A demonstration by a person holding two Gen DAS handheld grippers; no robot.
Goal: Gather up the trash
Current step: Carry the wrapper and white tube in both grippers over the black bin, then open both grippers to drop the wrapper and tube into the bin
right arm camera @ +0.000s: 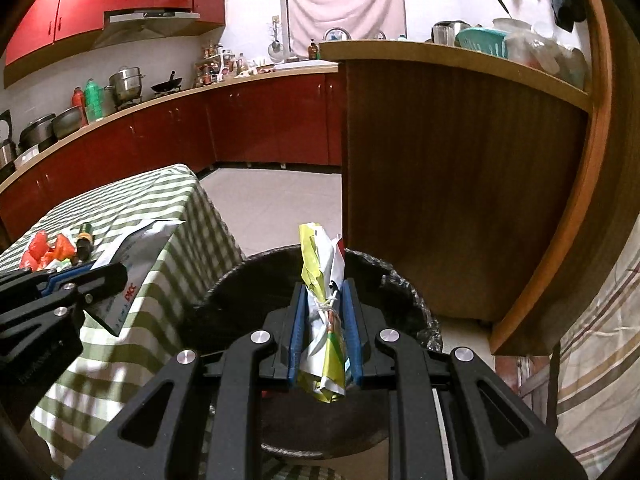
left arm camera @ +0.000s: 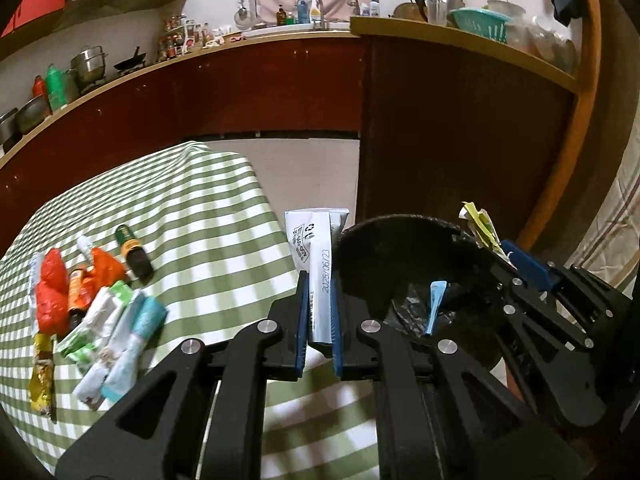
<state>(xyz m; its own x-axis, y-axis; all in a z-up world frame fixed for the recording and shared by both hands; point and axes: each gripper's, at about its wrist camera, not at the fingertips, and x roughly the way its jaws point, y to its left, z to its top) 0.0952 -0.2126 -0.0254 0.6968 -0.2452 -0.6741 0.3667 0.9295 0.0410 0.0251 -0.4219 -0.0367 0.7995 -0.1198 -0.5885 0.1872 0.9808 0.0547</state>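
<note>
My left gripper (left arm camera: 319, 280) is shut on a flat white wrapper (left arm camera: 316, 248) with a printed date, held upright at the table's right edge beside the bin. My right gripper (right arm camera: 323, 290) is shut on a crumpled yellow and white wrapper (right arm camera: 322, 276), held over the black-lined trash bin (right arm camera: 248, 284). The left wrist view shows the bin (left arm camera: 384, 240) with a light blue scrap (left arm camera: 434, 304) inside, and the right gripper (left arm camera: 508, 252) at its far rim with the yellow wrapper (left arm camera: 480, 224). The left gripper (right arm camera: 120, 270) and white wrapper (right arm camera: 140, 240) appear at left in the right wrist view.
Several wrappers (left arm camera: 100, 320), red packets (left arm camera: 52, 288) and a small dark bottle (left arm camera: 134, 256) lie on the green checked tablecloth (left arm camera: 200, 220). A wooden counter panel (right arm camera: 460, 180) stands right behind the bin. Red kitchen cabinets (right arm camera: 260, 120) line the back; tiled floor (right arm camera: 272, 208) lies between.
</note>
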